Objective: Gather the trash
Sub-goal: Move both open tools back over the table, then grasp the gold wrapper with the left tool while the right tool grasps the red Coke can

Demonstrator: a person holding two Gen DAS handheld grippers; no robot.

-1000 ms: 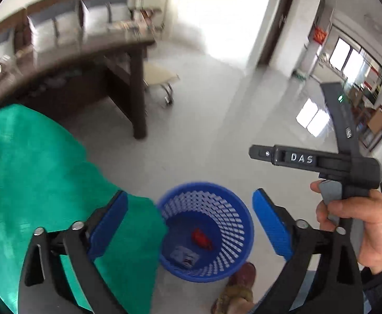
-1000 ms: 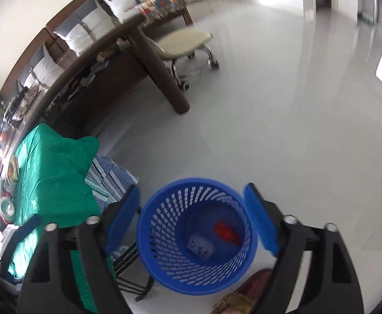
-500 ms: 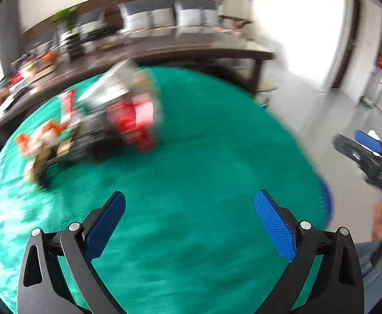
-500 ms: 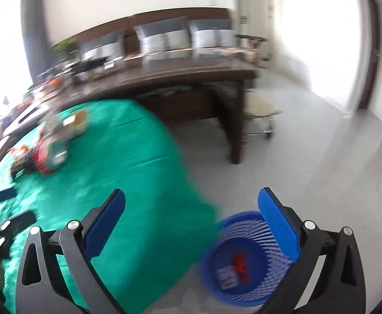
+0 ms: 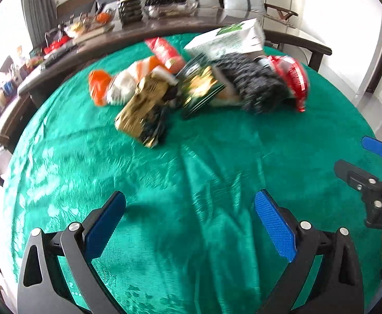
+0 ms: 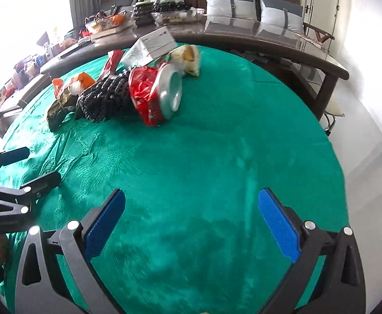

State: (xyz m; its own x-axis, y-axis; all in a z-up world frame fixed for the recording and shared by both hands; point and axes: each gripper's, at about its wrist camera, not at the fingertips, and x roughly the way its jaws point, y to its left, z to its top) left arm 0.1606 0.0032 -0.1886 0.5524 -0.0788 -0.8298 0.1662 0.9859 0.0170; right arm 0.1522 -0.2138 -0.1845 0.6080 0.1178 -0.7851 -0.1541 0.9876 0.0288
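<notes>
Green cloth now fills both views: the surface has replaced the blue basket and floor seen a second ago. Trash pile lies at its far side. Only the right view shows the crushed can. Left claw and right claw angle downward over bare cloth, both wide apart, holding nothing.

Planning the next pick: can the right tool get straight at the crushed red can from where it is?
Probably yes. The right tool stands open and empty over bare green tablecloth, and the crushed red can lies at the near right edge of the trash pile, nothing between. It still has to travel forward.
</notes>
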